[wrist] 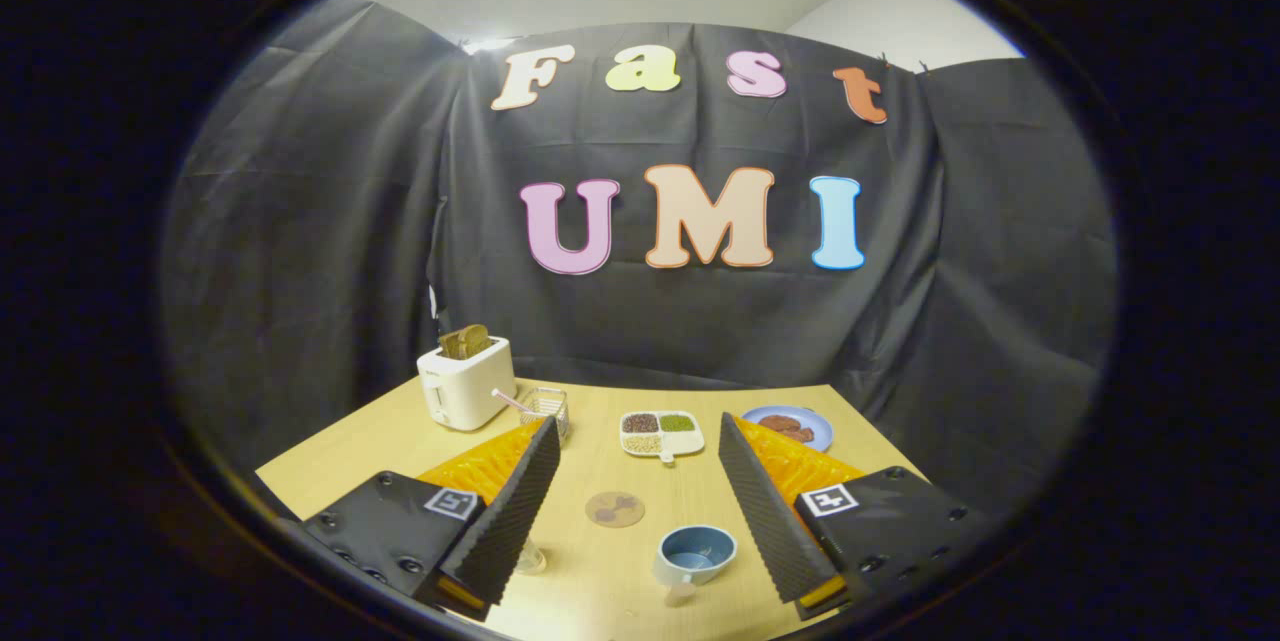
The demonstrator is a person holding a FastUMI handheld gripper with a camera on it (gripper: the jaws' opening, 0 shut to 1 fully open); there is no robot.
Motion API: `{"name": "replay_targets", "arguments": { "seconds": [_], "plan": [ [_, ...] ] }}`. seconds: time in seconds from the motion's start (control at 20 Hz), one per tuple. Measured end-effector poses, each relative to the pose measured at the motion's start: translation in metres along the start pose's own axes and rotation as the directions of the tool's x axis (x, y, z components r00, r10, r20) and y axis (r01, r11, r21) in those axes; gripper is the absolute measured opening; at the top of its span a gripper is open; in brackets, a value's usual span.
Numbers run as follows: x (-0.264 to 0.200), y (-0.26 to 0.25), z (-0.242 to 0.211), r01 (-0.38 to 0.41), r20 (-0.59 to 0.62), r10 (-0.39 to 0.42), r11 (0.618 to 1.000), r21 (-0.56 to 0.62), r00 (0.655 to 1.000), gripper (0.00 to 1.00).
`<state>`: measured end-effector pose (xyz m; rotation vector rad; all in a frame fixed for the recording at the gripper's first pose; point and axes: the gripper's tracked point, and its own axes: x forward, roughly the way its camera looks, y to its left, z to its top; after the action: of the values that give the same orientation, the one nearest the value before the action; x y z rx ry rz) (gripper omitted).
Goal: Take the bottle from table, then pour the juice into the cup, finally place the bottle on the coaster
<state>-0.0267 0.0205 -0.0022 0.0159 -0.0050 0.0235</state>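
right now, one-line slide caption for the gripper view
Open gripper above the table, cup and coaster between its fingers, toaster and plate beyond.

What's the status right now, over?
Tool open, holding nothing. Cup and coaster on the table between the fingers. Bottle possibly behind one finger, unclear. Nothing in the way.

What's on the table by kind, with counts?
Toaster: 1
Wire basket: 1
Divided dish: 1
Plate: 1
Coaster: 1
Cup: 1
Clear item by the finger, likely the bottle: 1
Total: 7
Gripper open above the table.
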Motion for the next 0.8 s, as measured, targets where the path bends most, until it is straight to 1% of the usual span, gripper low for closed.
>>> {"name": "replay_targets", "arguments": {
  "seconds": [0.3, 0.8],
  "plan": [
    [-0.01, 0.022, -0.013, 0.001, -0.023, -0.001, 1.0, -0.001, 1.0, 1.0],
    [-0.027, 0.097, -0.052, 0.017, -0.097, -0.018, 1.0, -0.013, 0.995, 1.0]
  ]
}}
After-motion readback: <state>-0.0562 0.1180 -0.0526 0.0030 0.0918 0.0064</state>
